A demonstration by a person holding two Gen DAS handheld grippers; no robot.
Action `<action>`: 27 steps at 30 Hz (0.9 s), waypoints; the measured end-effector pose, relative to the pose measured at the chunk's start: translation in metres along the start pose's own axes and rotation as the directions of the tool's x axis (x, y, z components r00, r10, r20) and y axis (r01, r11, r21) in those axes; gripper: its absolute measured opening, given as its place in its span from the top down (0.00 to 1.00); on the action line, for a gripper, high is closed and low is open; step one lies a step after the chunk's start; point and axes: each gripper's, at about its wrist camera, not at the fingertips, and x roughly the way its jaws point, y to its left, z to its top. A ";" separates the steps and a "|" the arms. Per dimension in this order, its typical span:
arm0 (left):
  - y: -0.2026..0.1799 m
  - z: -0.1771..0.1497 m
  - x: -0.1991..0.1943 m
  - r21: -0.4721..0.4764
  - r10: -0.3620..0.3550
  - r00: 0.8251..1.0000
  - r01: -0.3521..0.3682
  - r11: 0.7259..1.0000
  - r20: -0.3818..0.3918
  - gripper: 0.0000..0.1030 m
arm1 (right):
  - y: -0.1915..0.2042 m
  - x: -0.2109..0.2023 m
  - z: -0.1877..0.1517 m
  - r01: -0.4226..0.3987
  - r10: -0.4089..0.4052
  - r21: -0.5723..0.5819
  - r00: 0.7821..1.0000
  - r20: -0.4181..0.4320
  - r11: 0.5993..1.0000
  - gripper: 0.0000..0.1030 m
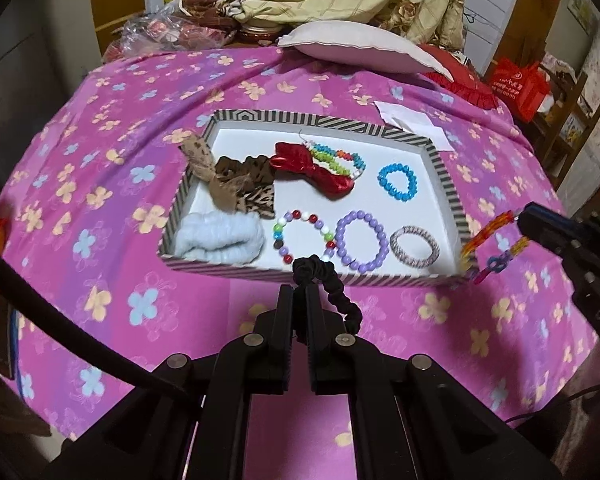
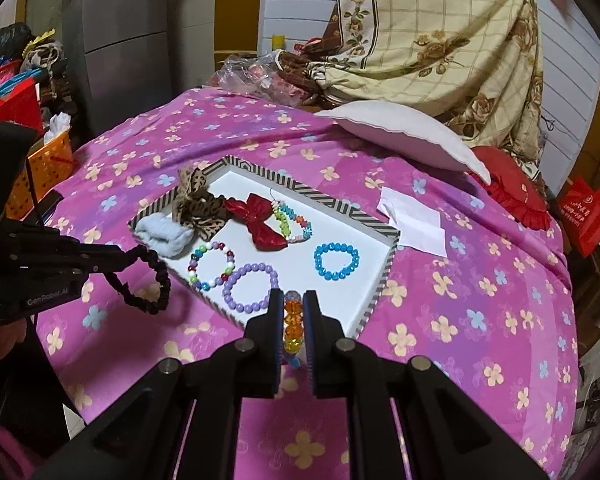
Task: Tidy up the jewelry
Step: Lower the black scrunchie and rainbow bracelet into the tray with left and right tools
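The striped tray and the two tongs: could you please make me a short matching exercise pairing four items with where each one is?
Items:
1. black scrunchie
2. orange bead bracelet
3. turquoise bracelet
4. white paper

Places:
A. on the bedspread behind the tray
B. in the left tongs
C. lying in the tray
D. in the right tongs

Pairs: 1-B, 2-D, 3-C, 4-A

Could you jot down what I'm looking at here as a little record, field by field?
Setting: bed with pink flowered sheet
Container: striped-rim tray, white inside
In tray: purple bead bracelet, blue bead bracelet, red bow, pale blue scrunchie, leopard-print bows, mixed bead bracelets
Left gripper: shut on black scrunchie
Right gripper: shut on orange bead bracelet
Beyond tray: white paper, pillow
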 end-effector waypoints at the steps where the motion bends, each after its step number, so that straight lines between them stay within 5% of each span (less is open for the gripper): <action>1: 0.000 0.003 0.003 -0.008 -0.011 1.000 0.011 1.000 -0.006 0.74 | -0.001 0.005 0.003 -0.003 0.003 0.001 1.000 -0.004 1.000 0.91; 14: 0.003 0.050 0.043 -0.081 -0.040 0.998 0.035 0.996 -0.055 0.74 | -0.017 0.078 0.040 -0.065 0.068 0.094 0.997 -0.033 0.993 0.91; 27: 0.005 0.084 0.111 -0.161 -0.014 0.994 -0.004 0.987 -0.111 0.74 | -0.068 0.144 -0.002 0.025 0.008 0.182 0.984 -0.177 0.983 0.91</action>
